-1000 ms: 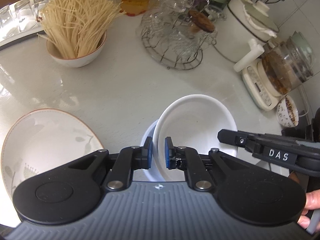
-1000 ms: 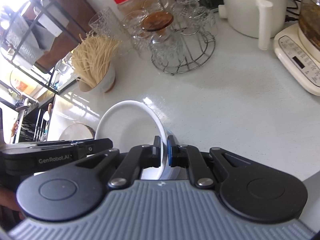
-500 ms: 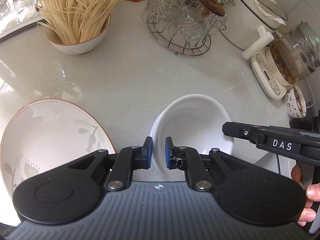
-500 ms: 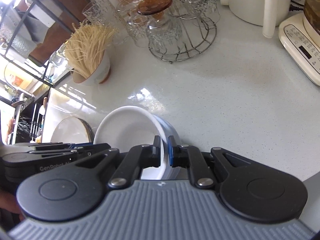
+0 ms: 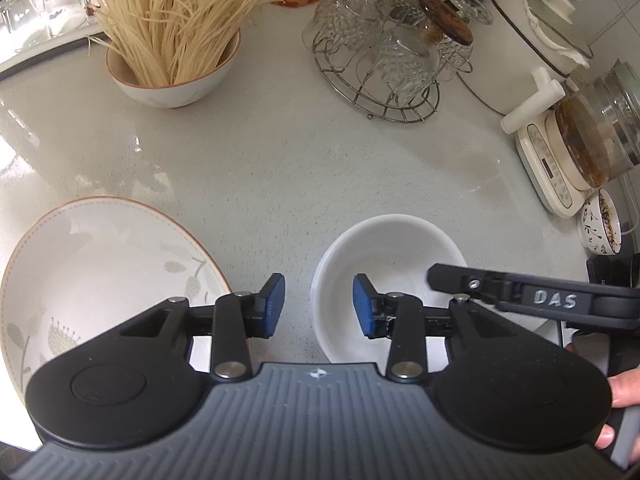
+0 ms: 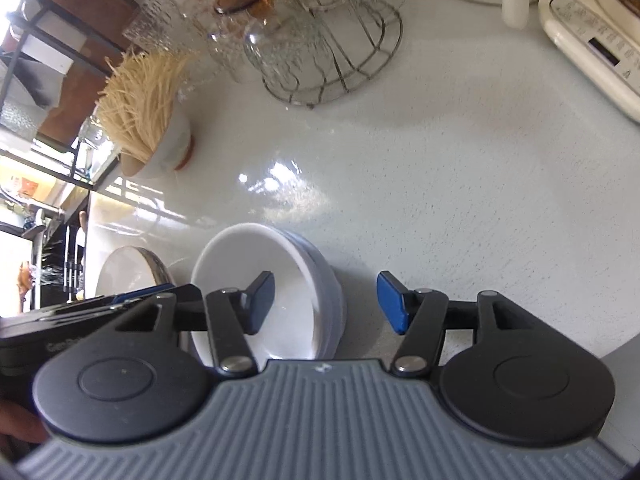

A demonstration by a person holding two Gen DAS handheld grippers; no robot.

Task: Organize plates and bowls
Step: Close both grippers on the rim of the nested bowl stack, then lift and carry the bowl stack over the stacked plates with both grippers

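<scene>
A white bowl point(image 5: 386, 256) sits on the pale counter, nested in another white bowl, as the right wrist view point(image 6: 256, 280) shows. My left gripper point(image 5: 316, 306) is open, its jaws astride the bowl's left rim without gripping. My right gripper point(image 6: 326, 300) is open, its jaws astride the bowl's right rim. A large leaf-patterned plate point(image 5: 92, 276) with a brown rim lies on the counter to the left; it also shows in the right wrist view point(image 6: 128, 272).
A bowl of dry noodles point(image 5: 176, 52) stands at the back left. A wire rack of glass cups point(image 5: 384, 60) stands at the back middle. A white pot point(image 5: 532, 40), a kettle on a cream base point(image 5: 576, 148) and a small patterned cup point(image 5: 602, 224) line the right side.
Both grippers have opened and let go of the white bowl's rim. The bowl, held tilted before, now rests level on the counter in the lower bowl.
</scene>
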